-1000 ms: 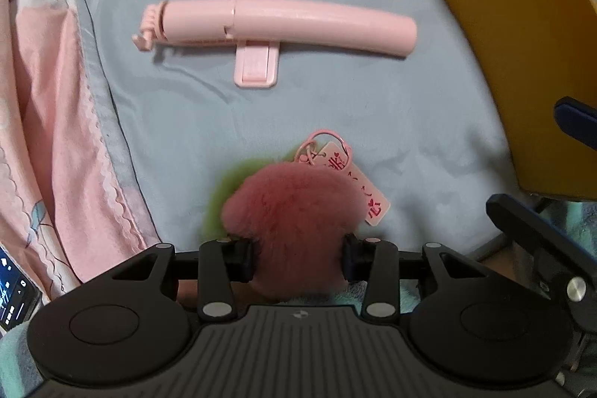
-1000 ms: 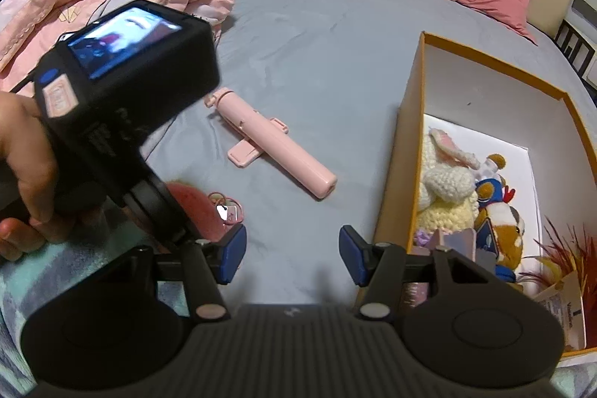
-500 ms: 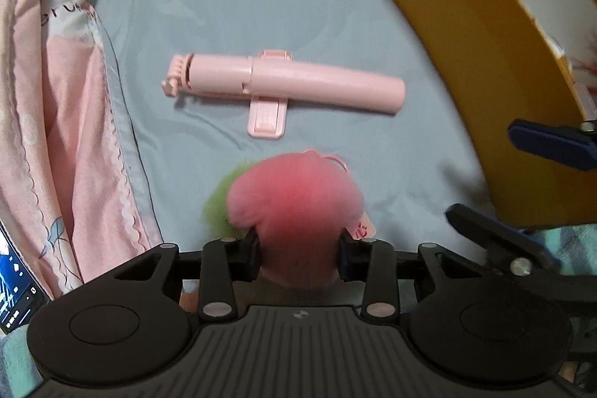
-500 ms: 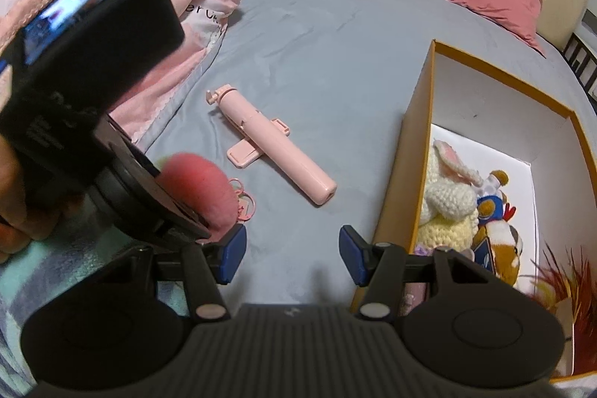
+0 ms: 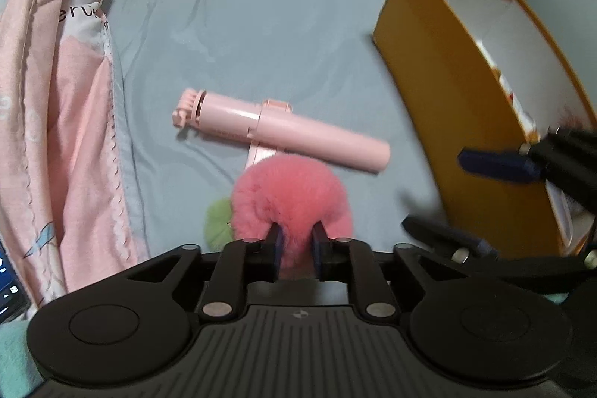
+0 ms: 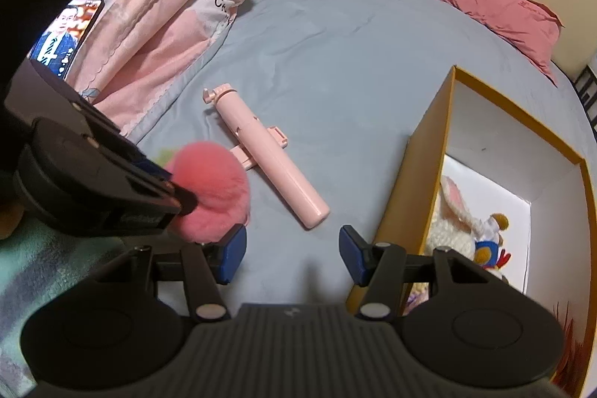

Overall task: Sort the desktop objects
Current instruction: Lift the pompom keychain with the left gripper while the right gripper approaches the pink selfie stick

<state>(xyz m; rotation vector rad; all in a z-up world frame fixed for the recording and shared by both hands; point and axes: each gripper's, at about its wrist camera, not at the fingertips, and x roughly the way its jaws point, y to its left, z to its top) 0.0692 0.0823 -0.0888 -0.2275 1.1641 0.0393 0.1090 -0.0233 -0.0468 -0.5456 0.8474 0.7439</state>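
Mid-frame, a pink plastic selfie stick point(image 5: 283, 133) lies beyond the fluffy pink pompom point(image 5: 291, 200) the left gripper point(image 5: 296, 246) fingers clench; the right gripper point(image 6: 292, 255) gapes.

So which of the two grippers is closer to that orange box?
Right. The right gripper hangs open just beside the orange box; the left gripper, clamping the pink pompom, sits farther away across the sheet.

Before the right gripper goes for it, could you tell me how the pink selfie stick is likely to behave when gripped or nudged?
The pink selfie stick looks like rigid plastic, so it should lift without sagging. Its smooth, rounded barrel may slip between the pads. The flat clip jutting sideways probably keeps it from rolling far on the grey bedsheet.
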